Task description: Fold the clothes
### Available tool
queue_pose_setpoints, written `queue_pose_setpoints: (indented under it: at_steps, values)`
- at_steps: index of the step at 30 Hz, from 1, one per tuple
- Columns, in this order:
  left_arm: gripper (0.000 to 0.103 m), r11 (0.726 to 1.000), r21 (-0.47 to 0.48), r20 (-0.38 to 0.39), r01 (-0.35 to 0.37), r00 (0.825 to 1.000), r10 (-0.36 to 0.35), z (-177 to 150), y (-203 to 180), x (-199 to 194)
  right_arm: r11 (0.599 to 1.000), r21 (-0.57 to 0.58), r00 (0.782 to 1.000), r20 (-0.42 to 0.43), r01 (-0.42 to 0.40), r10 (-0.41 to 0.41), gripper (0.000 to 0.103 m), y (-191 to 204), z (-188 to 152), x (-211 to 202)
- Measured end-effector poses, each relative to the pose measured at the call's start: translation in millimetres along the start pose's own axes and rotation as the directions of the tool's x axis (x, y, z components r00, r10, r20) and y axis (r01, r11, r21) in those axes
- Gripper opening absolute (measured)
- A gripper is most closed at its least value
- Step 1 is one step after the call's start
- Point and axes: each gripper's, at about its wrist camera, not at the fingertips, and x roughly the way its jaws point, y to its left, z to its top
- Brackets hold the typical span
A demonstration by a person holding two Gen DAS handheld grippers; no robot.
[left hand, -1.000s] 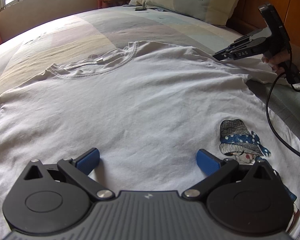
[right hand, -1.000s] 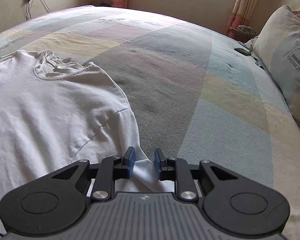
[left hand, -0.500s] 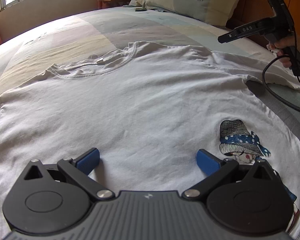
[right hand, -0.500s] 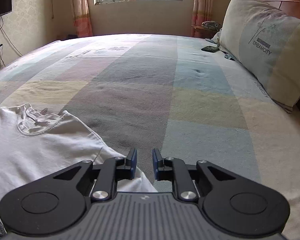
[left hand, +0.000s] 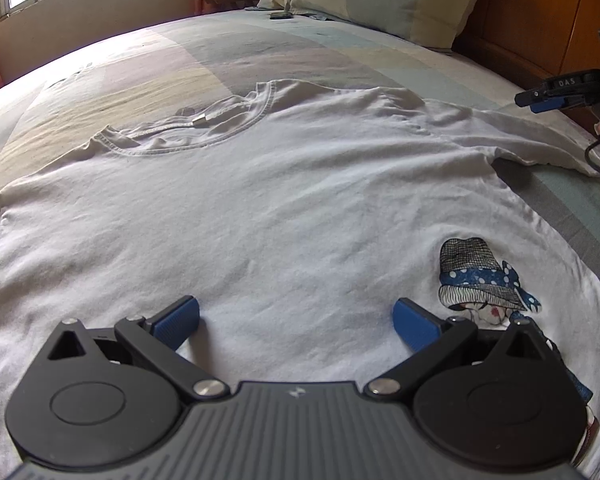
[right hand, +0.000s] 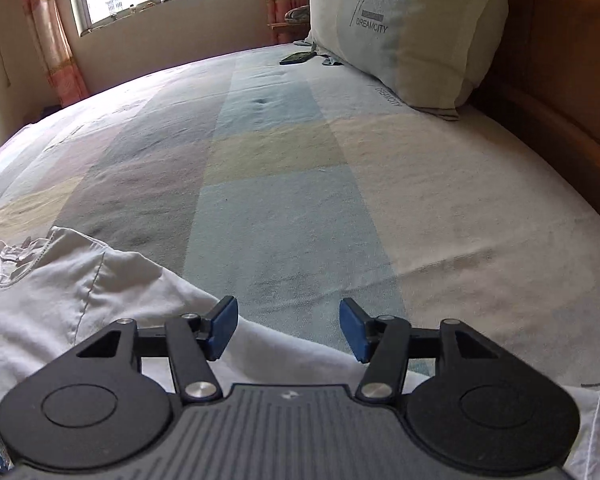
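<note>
1. Left gripper [left hand: 296, 318]: jaws spread wide over the shirt's lower front, gripping nothing.
2. White T-shirt [left hand: 280, 200]: flat on the bed [right hand: 300, 184].
3. Right gripper [right hand: 288, 330]: jaws opening, empty, above the sleeve [right hand: 260, 336].

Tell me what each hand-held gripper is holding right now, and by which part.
Nothing. The left hand-held gripper is open over the T-shirt; the right hand-held gripper is opening above the sleeve, nothing between its jaws.

Right gripper [right hand: 288, 326] opening, off sleeve [right hand: 284, 344]
</note>
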Motion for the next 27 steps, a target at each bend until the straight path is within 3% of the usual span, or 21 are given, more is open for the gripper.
queue_pose_setpoints:
  at_steps: [5, 7, 9, 11, 13, 17, 21, 24, 27]
  values:
    - [0.102, 1.000, -0.003, -0.004, -0.004, 1.000, 0.004, 0.5, -0.5, 0.3, 0.982, 0.149, 0.994, -0.021, 0.112, -0.111, 0.066, -62.7, -20.6, -9.2]
    - [0.102, 1.000, -0.003, -0.010, -0.008, 1.000, 0.008, 1.4, -0.7, 0.8, 0.956, 0.234, 0.984, -0.020, 0.175, -0.176, 0.041, -96.9, -27.4, -10.3]
    - [0.102, 1.000, -0.006, -0.014, -0.009, 1.000, 0.009, 2.1, -0.8, 0.8, 0.905, 0.336, 0.963, -0.025, 0.260, -0.268, 0.045, -127.7, -32.2, -18.0]
    - [0.102, 1.000, -0.008, -0.015, -0.013, 1.000, 0.013, 2.1, -1.7, 0.8, 0.881, 0.406, 0.961, 0.025, 0.243, -0.277, 0.054, -142.3, -38.1, -40.0]
    - [0.103, 1.000, -0.011, -0.015, -0.018, 1.000, 0.018, 2.2, -2.7, 0.7, 0.887, 0.412, 0.965, 0.062, 0.207, -0.254, 0.059, -140.1, -45.8, -59.8]
    - [0.103, 0.999, -0.021, -0.019, -0.028, 0.999, 0.027, 2.6, -3.4, 0.7, 0.946, 0.267, 0.978, 0.052, 0.181, -0.202, 0.062, -98.9, -57.5, -76.2]
    - [0.103, 0.999, -0.028, -0.020, -0.035, 0.999, 0.035, 2.1, -4.2, 0.4, 0.998, 0.017, 0.995, 0.078, 0.056, -0.057, 0.062, -26.0, -65.7, -72.3]
    - [0.103, 0.999, -0.029, -0.023, -0.036, 0.999, 0.036, 2.7, -4.4, 0.4, 0.980, -0.188, 0.996, 0.052, -0.060, 0.071, 0.062, 31.2, -73.3, -59.5]
    - [0.103, 0.999, -0.029, -0.022, -0.034, 0.999, 0.034, 2.6, -3.9, 0.2, 0.913, -0.395, 0.992, 0.029, -0.104, 0.125, 0.062, 84.0, -79.6, -40.4]
